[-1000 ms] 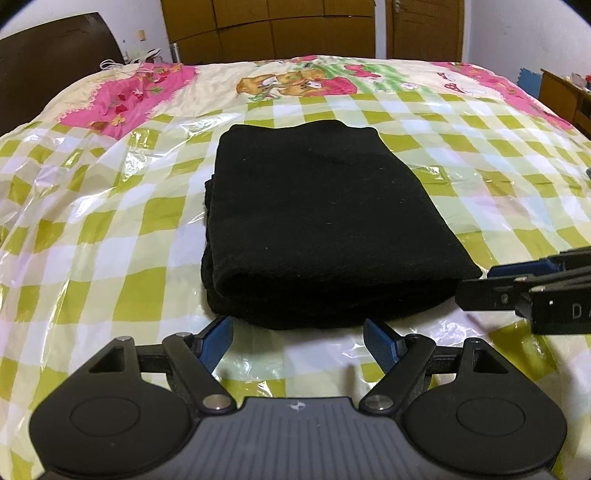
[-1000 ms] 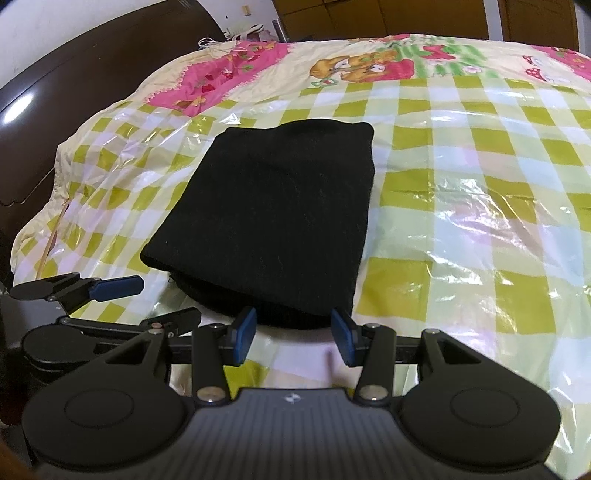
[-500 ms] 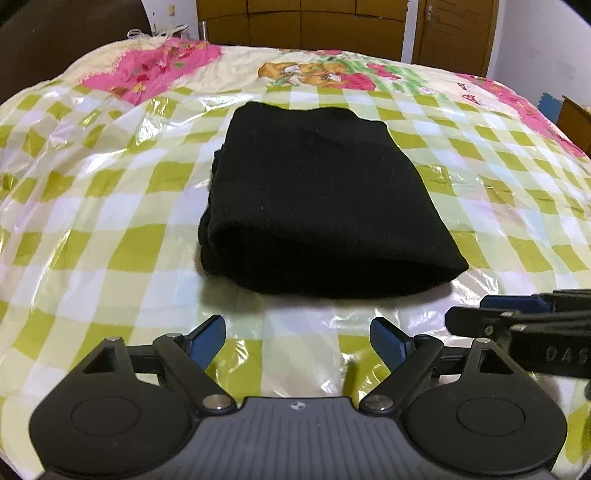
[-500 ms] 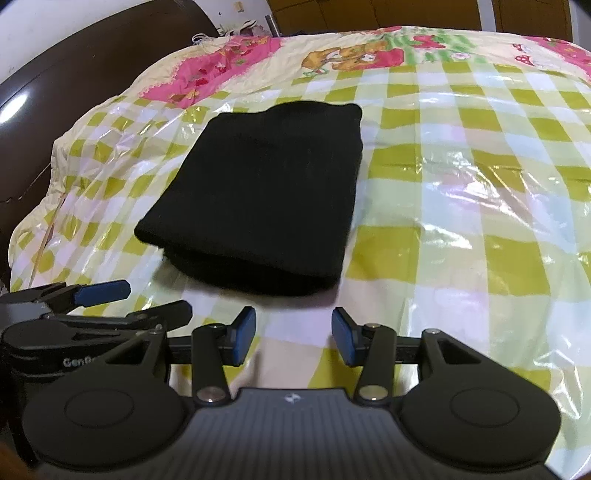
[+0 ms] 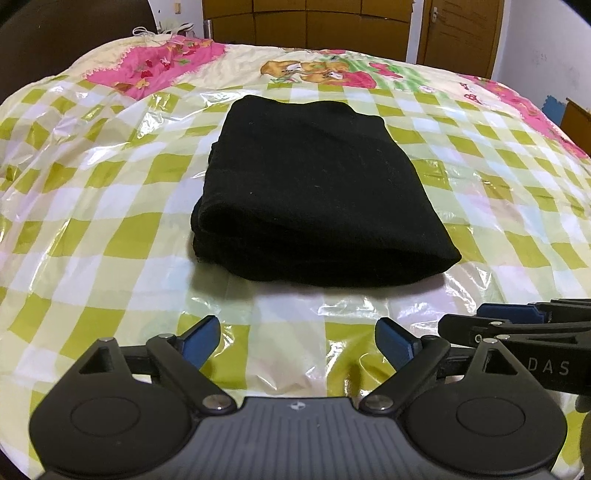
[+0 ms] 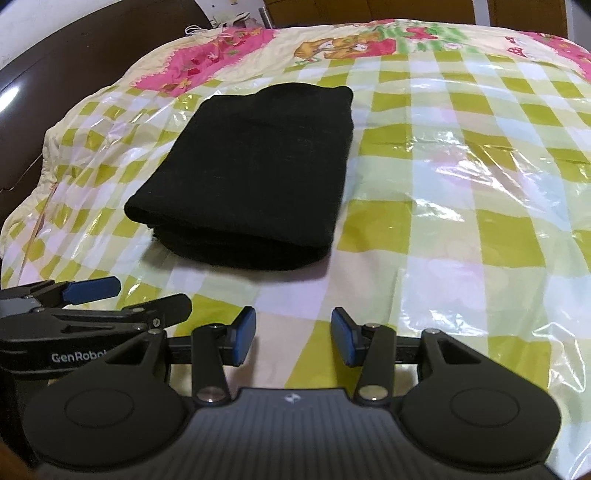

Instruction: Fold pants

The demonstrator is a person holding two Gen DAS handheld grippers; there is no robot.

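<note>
The black pants (image 5: 314, 192) lie folded into a thick rectangle on the bed, also seen in the right wrist view (image 6: 251, 177). My left gripper (image 5: 295, 338) is open and empty, held above the bed a short way in front of the pants' near fold. My right gripper (image 6: 293, 338) is open and empty, also short of the pants, to their right. Each gripper shows at the edge of the other's view: the right gripper (image 5: 517, 321) and the left gripper (image 6: 92, 295).
The bed (image 5: 92, 221) has a green-and-white checked cover under clear plastic, with pink cartoon print at the far end. A dark headboard (image 6: 55, 74) stands at the left. Wooden wardrobes (image 5: 314, 22) and a door stand behind the bed.
Both grippers have pulled back from the pants toward the near edge of the bed and risen a little. The pants lie unmoved.
</note>
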